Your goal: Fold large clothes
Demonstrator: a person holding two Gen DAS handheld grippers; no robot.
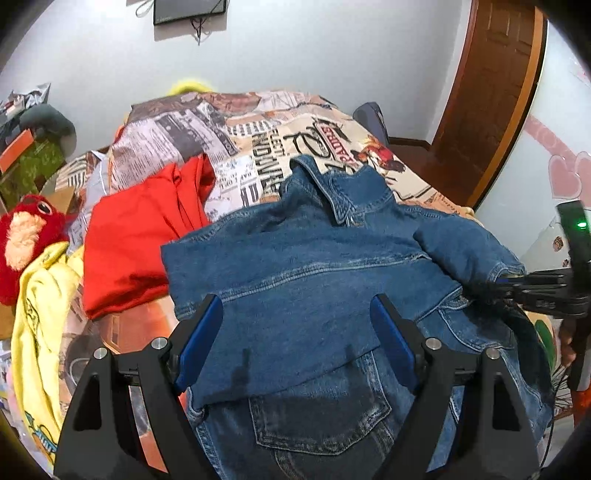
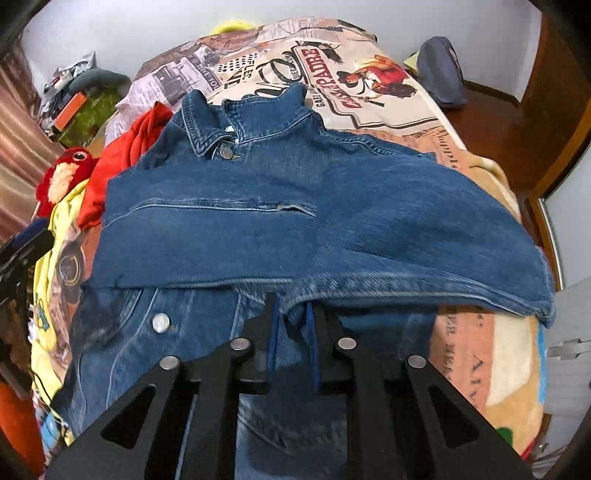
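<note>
Right gripper (image 2: pixel 291 314) pinches the denim jacket (image 2: pixel 258 206) sleeve edge on the bed; left gripper (image 1: pixel 295 314) gapes wide above it, empty.

One denim jacket (image 2: pixel 280 206) on the bed, with two metal buttons showing on it: one at the collar (image 2: pixel 225 152), one lower on the front (image 2: pixel 161 322). Two grippers: left gripper (image 1: pixel 295 332) with two blue-padded fingers (image 1: pixel 199 343), right gripper (image 2: pixel 291 332) with two black fingers. Also one red garment (image 1: pixel 136 240), one yellow garment (image 1: pixel 40 325), one red plush toy (image 1: pixel 26 240), one printed bedspread (image 1: pixel 258 147), one dark blue cap (image 2: pixel 441 70), one wooden door (image 1: pixel 487 92) and one dark frame on the wall (image 1: pixel 190 9).
</note>
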